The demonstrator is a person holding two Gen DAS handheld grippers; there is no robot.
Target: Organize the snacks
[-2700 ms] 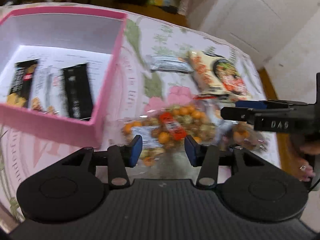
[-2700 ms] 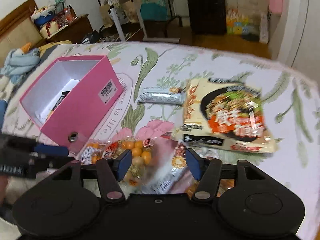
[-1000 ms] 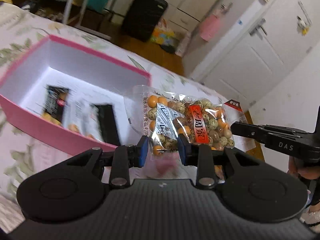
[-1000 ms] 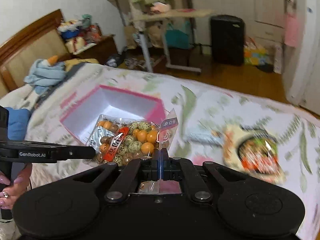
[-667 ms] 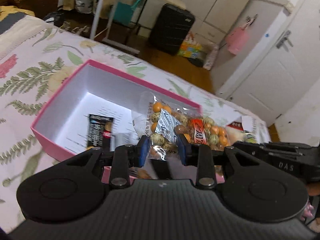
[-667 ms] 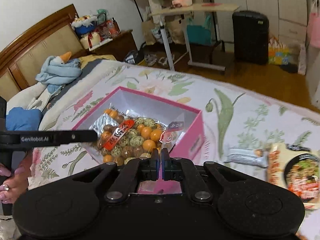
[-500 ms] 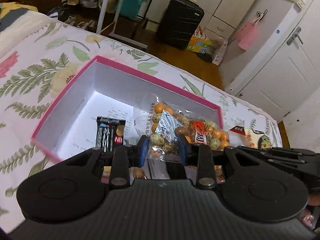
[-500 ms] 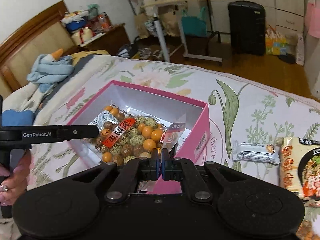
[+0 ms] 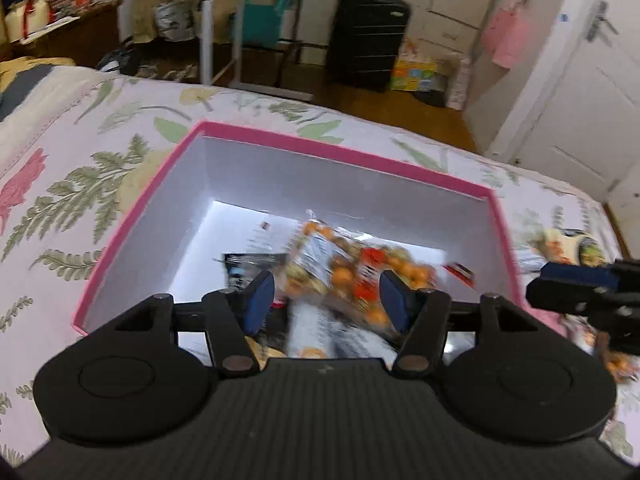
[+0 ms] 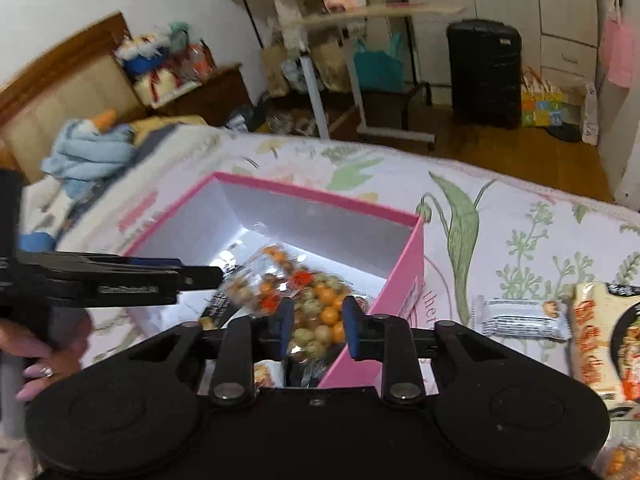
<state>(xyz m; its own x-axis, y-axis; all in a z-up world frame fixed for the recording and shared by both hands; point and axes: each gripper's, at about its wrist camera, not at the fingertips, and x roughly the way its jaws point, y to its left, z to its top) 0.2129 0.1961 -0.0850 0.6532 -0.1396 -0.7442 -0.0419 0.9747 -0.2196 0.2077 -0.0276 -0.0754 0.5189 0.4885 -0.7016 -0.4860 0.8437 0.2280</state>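
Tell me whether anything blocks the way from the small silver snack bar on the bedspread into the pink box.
Only the pink box itself: its near side wall stands between the silver snack bar and the inside, so the bar must go over the rim. The bedspread between them is bare, and the box is open on top.

One pink box (image 10: 404, 276), one nut bag (image 10: 308, 300), one noodle pack (image 10: 600, 336), one wrapped bar (image 10: 520, 318)
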